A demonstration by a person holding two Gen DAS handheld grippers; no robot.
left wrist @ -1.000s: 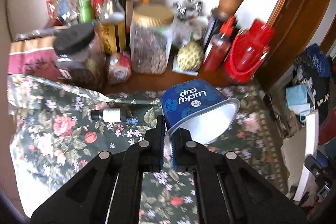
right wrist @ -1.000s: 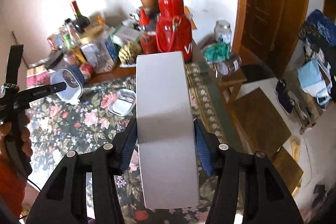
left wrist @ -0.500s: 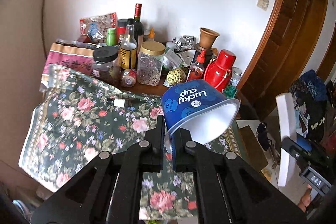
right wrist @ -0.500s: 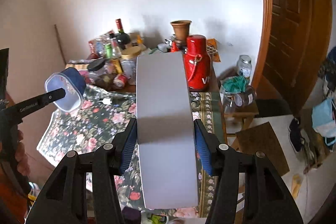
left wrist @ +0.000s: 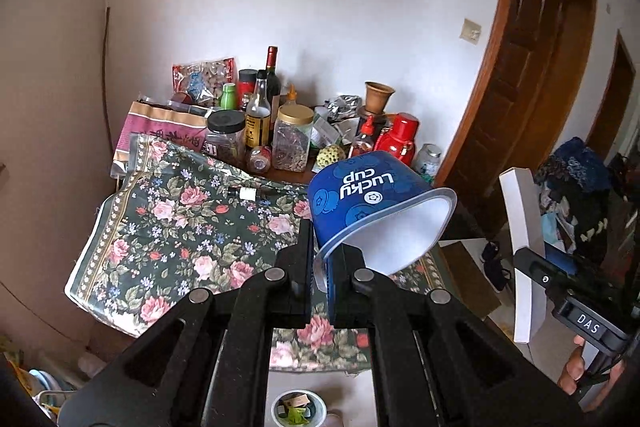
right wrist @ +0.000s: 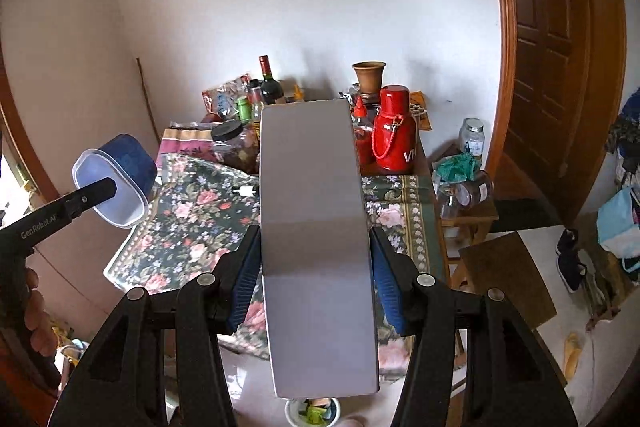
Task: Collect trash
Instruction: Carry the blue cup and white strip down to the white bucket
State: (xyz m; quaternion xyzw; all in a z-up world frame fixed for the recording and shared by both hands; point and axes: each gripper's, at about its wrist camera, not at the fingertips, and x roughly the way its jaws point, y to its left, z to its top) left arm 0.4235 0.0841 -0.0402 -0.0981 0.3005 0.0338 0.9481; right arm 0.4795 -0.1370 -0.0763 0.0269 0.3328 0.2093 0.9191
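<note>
Well, biggest thing around is the table (left wrist: 132, 247) w/ a dark floral cloth, pushed against the white wall; wooden door (right wrist: 560, 47) stands to its right. Back of the table is crowded: wine bottle (left wrist: 272, 75), gold-lid jar (left wrist: 295, 139), black-lid jar (left wrist: 226, 139), red thermos (right wrist: 394, 131), clay pot (right wrist: 369, 77), snack bags. A small bottle (left wrist: 245, 192) lies on its side on the cloth, apart from the rest. Low wooden stool (right wrist: 468, 215) sits beside the table w/ a glass jar and a green bag on it.

Right gripper (right wrist: 316, 279) is spread wide, blue pads pressed on both sides of a flat white box (right wrist: 316, 227), held lengthwise, out in front of the table. Box blocks most of the mid table in the right wrist view, incl. part of the bottle row.

Left gripper (left wrist: 320, 259) is nearly closed, fingers pinching the rim of a blue "Lucky Cup" tub (left wrist: 372, 203), wall between them. Tub is tipped, white inside facing right/down, held in the air above the table's near edge; it hides the right-hand part of the cloth in the left wrist view.

Down on the floor, below both grippers, sits a small white bin (left wrist: 298, 409) w/ scraps inside, only partly seen.
</note>
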